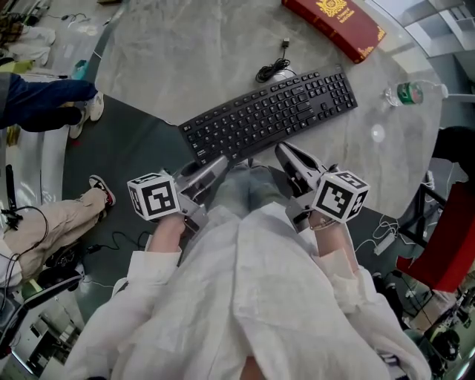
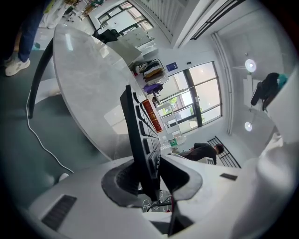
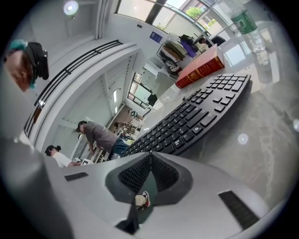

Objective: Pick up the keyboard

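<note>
A black keyboard point(image 1: 271, 115) lies slanted on the round marble table point(image 1: 171, 59), its cable point(image 1: 273, 70) coiled behind it. My left gripper point(image 1: 219, 161) is at the keyboard's near left end. In the left gripper view the keyboard point(image 2: 134, 116) stands edge-on between the jaws of the left gripper point(image 2: 150, 163), and the pads press on it from both sides. My right gripper point(image 1: 282, 148) sits just off the keyboard's front edge. The right gripper point(image 3: 149, 156) is shut with nothing in it, and the keyboard point(image 3: 196, 116) stretches away just beyond its tips.
A red book point(image 1: 334, 22) lies at the table's far side and a clear water bottle point(image 1: 412, 93) at its right. People's legs and shoes point(image 1: 52, 104) are on the floor at the left. A red chair point(image 1: 453, 245) stands at the right.
</note>
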`<state>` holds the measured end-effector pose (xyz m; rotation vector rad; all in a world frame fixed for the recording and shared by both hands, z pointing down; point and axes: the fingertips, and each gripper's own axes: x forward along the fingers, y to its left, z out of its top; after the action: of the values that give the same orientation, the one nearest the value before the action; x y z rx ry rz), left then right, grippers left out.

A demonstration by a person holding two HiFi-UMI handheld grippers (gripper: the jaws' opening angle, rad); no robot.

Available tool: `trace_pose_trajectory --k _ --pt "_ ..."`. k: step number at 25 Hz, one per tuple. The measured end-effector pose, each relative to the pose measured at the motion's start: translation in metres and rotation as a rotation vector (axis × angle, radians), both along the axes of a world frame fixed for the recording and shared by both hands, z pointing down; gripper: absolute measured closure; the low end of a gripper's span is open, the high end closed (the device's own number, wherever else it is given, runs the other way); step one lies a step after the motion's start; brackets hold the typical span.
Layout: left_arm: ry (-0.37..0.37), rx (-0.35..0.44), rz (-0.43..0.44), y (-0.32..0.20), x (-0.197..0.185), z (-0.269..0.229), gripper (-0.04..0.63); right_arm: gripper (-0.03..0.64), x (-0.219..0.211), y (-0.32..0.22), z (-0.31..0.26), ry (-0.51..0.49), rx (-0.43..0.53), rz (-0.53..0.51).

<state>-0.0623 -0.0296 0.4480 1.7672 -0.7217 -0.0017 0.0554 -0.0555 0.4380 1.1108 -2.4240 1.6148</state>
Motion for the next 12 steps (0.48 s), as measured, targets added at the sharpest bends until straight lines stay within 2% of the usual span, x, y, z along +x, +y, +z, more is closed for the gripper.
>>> trace_pose_trajectory --k 2,7,12 --pt "0.0 0.006 -0.001 0.0 0.001 -0.002 0.477 0.583 0.005 -0.004 0.0 -0.037 -0.028 0.042" --pt "0.015 0.012 0.015 -0.002 0.002 -0.01 0.482 0.582 0.008 -0.016 -0.007 -0.125 -0.011 0.081" --pt "0.047 0.025 0.012 -0.004 0.002 -0.015 0.489 0.581 0.018 -0.019 -0.005 -0.158 -0.025 0.117"
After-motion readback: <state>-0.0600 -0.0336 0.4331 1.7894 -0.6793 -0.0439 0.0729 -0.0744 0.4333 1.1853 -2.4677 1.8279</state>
